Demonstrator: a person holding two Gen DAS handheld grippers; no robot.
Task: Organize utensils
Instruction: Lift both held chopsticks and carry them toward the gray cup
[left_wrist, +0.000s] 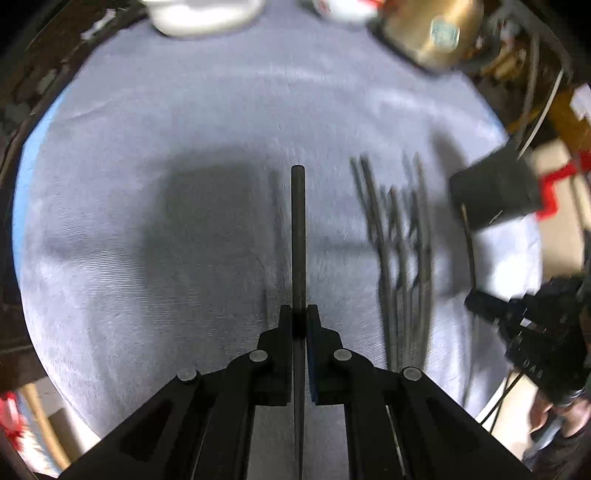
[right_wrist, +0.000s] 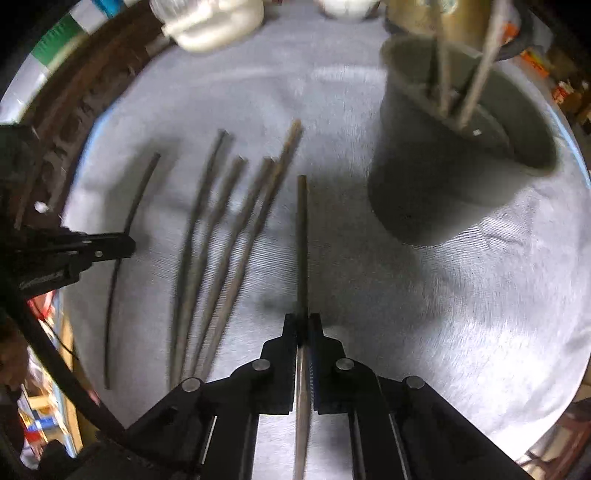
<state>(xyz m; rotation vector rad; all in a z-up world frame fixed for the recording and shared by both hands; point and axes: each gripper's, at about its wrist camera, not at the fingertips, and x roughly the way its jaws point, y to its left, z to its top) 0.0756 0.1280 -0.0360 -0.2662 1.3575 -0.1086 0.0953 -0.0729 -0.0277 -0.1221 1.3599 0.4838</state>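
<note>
Running straight away from the camera along the line of the fingers, a dark round-section chopstick (left_wrist: 298, 236) is clamped between the closed jaws of the black left gripper (left_wrist: 298, 321), its blunt end held above a pale grey ribbed cloth (left_wrist: 147, 258) that covers the round table. In the right wrist view a brownish slender chopstick (right_wrist: 302, 240) is pinched in the same manner by the clenched black right gripper (right_wrist: 303, 328), its long axis also directed forward and away from the lens. Between the two held sticks, a loose bundle of thin grey-brown chopsticks (right_wrist: 221, 240) is laid flat on the cloth, roughly parallel and fanned slightly at the far ends. Farther off to the right, a dark grey tapered plastic cup (right_wrist: 443, 166) is seen standing on the cloth, with several sticks propped inside it and leaning against its rim. At the far edge, a white rounded container (right_wrist: 218, 26) and a brass-coloured rounded vessel (left_wrist: 432, 29) are blurred. Beyond the table, dim clutter is visible.
</note>
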